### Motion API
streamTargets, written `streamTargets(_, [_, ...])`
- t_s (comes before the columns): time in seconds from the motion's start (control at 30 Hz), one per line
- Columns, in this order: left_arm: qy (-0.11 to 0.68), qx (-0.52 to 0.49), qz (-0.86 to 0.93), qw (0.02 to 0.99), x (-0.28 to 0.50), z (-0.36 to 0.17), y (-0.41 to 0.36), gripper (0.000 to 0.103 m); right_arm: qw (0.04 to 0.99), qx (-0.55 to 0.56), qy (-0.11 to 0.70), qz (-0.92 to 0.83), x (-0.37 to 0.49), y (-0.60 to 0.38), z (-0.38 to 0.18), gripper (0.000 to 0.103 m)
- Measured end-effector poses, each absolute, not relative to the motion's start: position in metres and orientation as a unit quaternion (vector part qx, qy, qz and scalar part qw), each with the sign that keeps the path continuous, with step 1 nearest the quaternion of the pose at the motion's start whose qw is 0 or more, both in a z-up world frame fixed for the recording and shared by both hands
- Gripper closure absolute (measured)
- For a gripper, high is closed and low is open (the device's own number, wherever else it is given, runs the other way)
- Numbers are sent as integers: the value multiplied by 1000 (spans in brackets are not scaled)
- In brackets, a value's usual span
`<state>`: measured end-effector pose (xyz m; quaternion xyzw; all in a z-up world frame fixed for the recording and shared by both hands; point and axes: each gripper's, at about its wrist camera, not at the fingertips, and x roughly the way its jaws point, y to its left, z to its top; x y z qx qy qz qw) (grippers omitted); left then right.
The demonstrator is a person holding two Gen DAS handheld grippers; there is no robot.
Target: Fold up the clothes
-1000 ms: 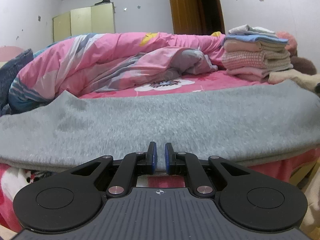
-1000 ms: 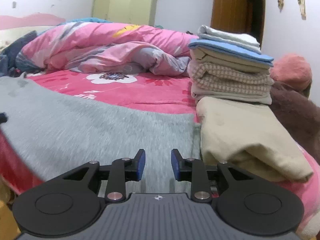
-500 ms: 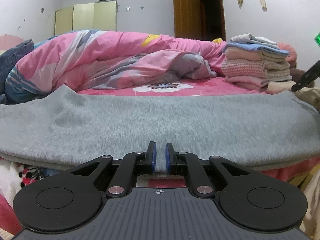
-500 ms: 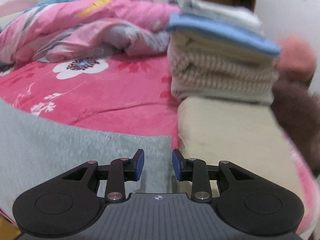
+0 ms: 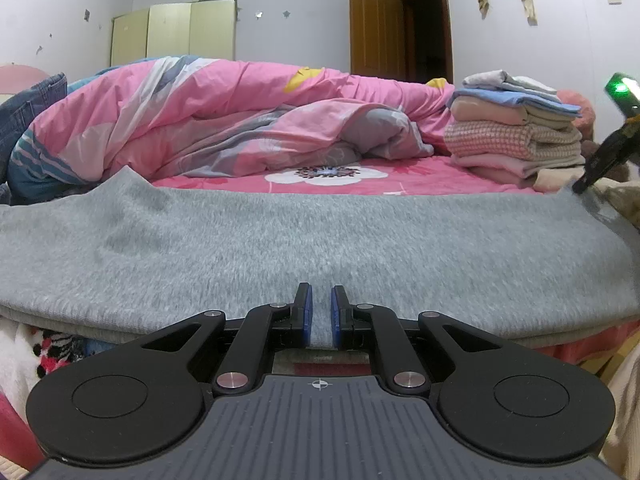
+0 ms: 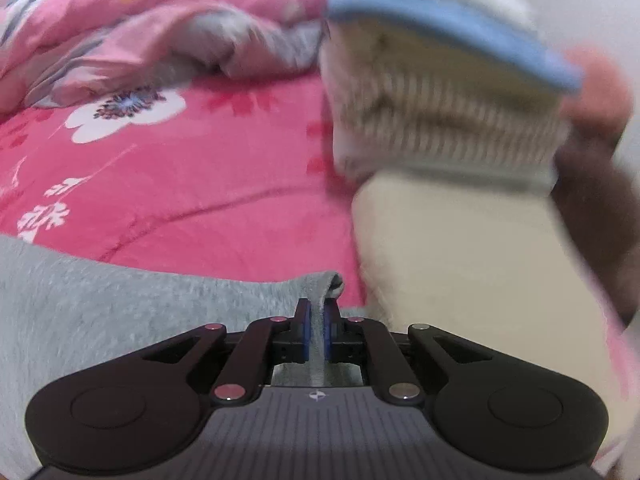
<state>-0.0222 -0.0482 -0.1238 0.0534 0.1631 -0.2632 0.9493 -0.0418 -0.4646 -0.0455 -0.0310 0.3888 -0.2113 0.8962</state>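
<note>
A grey fleece garment (image 5: 320, 240) lies spread across the near edge of the pink flowered bed. My left gripper (image 5: 319, 312) is shut on its near hem, cloth pinched between the blue pads. My right gripper (image 6: 318, 320) is shut on the far right corner of the same grey garment (image 6: 120, 300), a fold of cloth standing up between its pads. In the left wrist view the right gripper's black body (image 5: 604, 152) shows at the garment's far right corner.
A stack of folded clothes (image 5: 516, 132) stands on the bed at the right, with a cream folded piece (image 6: 460, 260) in front of it. A crumpled pink duvet (image 5: 224, 120) fills the back. Jeans (image 5: 24, 112) lie at far left.
My right gripper moved forward and right to the garment's far corner and its jaws went from open to shut on the cloth. The left gripper stayed put, holding the hem.
</note>
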Motion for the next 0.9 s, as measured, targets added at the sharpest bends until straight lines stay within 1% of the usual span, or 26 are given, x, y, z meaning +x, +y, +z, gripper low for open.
streamTargets(0.17, [166,47,-264,949,-20,-123,-48,94,879,-115,391,-247,-52,-447,-50,98])
streamTargets(0.23, [166,46,-264,949,-20,-123,-48,94,871,-132,398,-255,-49,-447,-57,101])
streamTargets(0.37, [166,47,-264,949,-20,-123,-47,94,859,-156,412,-260,-42,-449,-72,101])
streamTargets(0.53, [165,50,-266,948,-19,-123,-46,94,834,-226,430,-263,-34,-441,-103,102])
streamTargets(0.6, [164,53,-266,948,-19,-123,-46,94,828,-250,428,-263,-34,-435,-107,101])
streamTargets(0.67, [165,52,-266,948,-19,-123,-45,94,832,-261,418,-255,-39,-430,-101,98])
streamTargets(0.7, [166,50,-266,948,-19,-123,-45,94,834,-266,413,-251,-43,-428,-97,91])
streamTargets(0.73, [167,49,-266,948,-19,-123,-44,94,838,-269,406,-246,-50,-425,-91,86])
streamTargets(0.77, [166,49,-266,948,-19,-123,-45,94,844,-267,399,-242,-58,-422,-84,84])
streamTargets(0.83, [165,51,-265,949,-19,-123,-46,94,857,-260,370,-248,-76,-419,-70,69])
streamTargets(0.9, [164,53,-264,949,-20,-123,-46,94,871,-247,340,-255,-96,-417,-55,69])
